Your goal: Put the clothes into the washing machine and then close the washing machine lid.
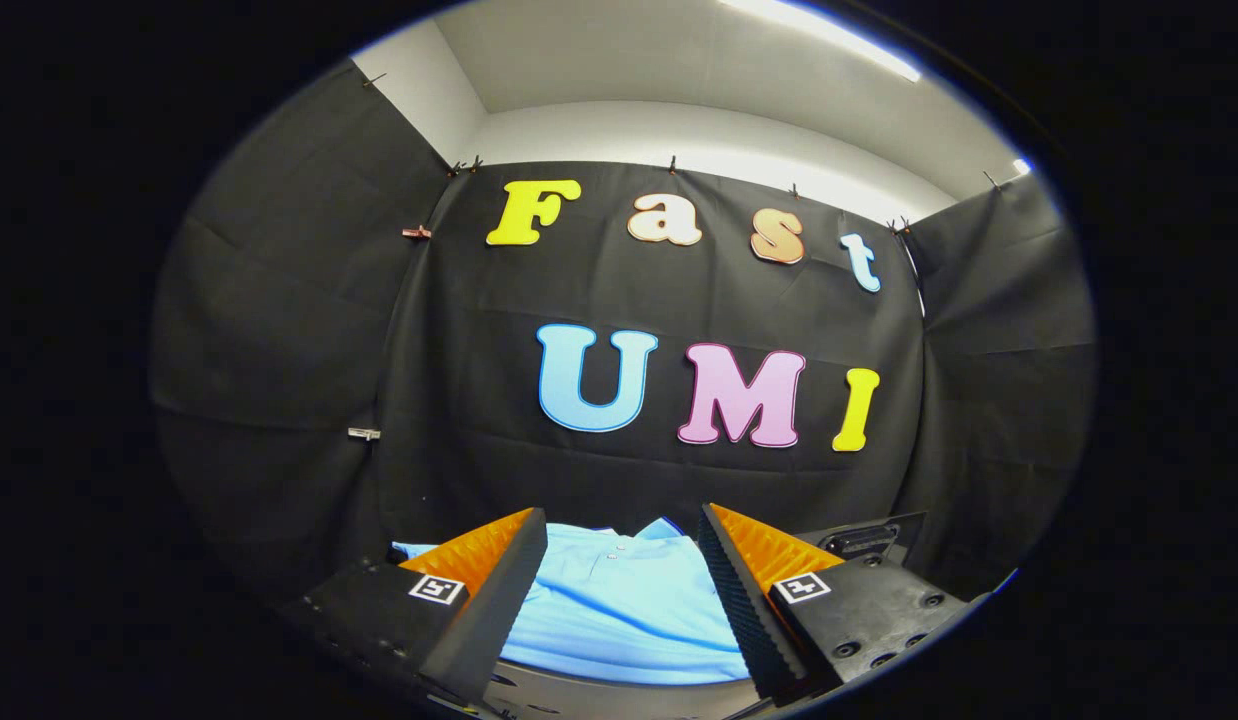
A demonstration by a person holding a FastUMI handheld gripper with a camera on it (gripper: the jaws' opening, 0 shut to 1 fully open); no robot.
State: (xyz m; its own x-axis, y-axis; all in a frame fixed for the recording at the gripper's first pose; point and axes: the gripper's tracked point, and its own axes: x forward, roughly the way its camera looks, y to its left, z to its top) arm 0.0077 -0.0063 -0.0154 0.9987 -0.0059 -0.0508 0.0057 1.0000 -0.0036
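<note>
A light blue shirt [619, 605] with a buttoned collar lies flat just ahead of and below my gripper [621, 545]. It shows in the wide gap between the two fingers [499, 590] and spreads a little past the left one. The gripper is open, held above the garment, and neither finger touches the cloth. The shirt's near part is hidden below the fingers.
The booth's black cloth wall [639, 300] stands close behind the shirt and wraps round both sides. A dark surface edge [859, 540] shows beyond the right finger. White ceiling with a strip light [829, 35] is overhead.
</note>
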